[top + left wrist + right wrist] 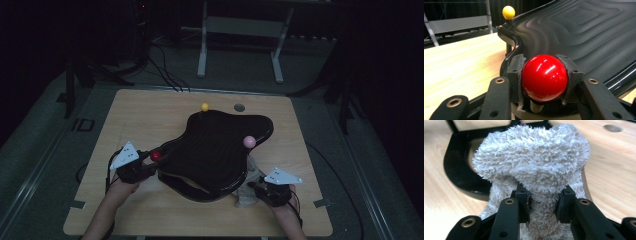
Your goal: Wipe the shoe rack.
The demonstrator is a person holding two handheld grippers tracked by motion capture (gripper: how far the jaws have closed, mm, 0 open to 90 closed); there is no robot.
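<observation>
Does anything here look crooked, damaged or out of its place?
Nothing looks damaged or spilled. The fluffy beige towel is bunched in a heap beside the black ribbed tray, pinched by the right tool.

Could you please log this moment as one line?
left gripper: shut on red ball | right gripper: shut on towel | black tray: on table

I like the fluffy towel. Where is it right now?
In the high view the towel sits near the table's front right edge, beside the black tray, pinched in the right tongs.
</observation>
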